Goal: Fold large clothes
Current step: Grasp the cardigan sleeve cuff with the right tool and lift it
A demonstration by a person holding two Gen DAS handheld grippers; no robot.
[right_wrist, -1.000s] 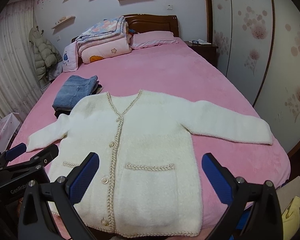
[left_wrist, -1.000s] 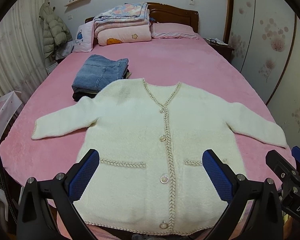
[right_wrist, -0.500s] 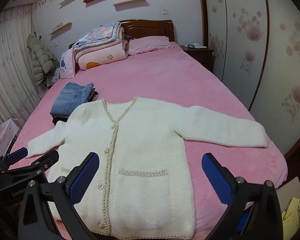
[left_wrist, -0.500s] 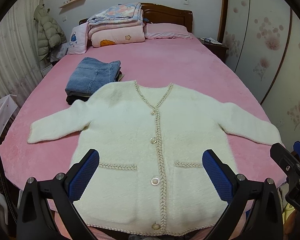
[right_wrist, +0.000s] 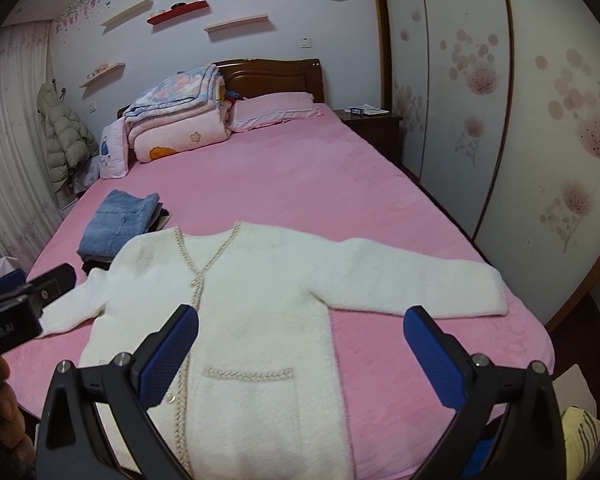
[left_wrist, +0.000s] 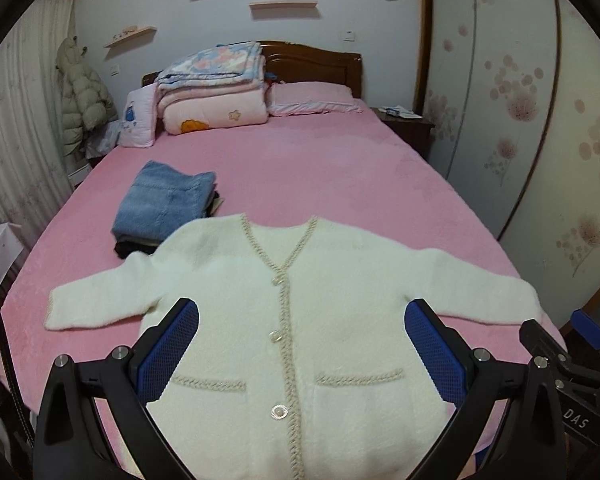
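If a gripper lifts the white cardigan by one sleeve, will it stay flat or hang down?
The white cardigan looks soft and fluffy, so it would probably droop and not hold its shape. Its sleeve lies limp on the pink bed, so likely floppy. The plush pile suggests good grip, not slippery.
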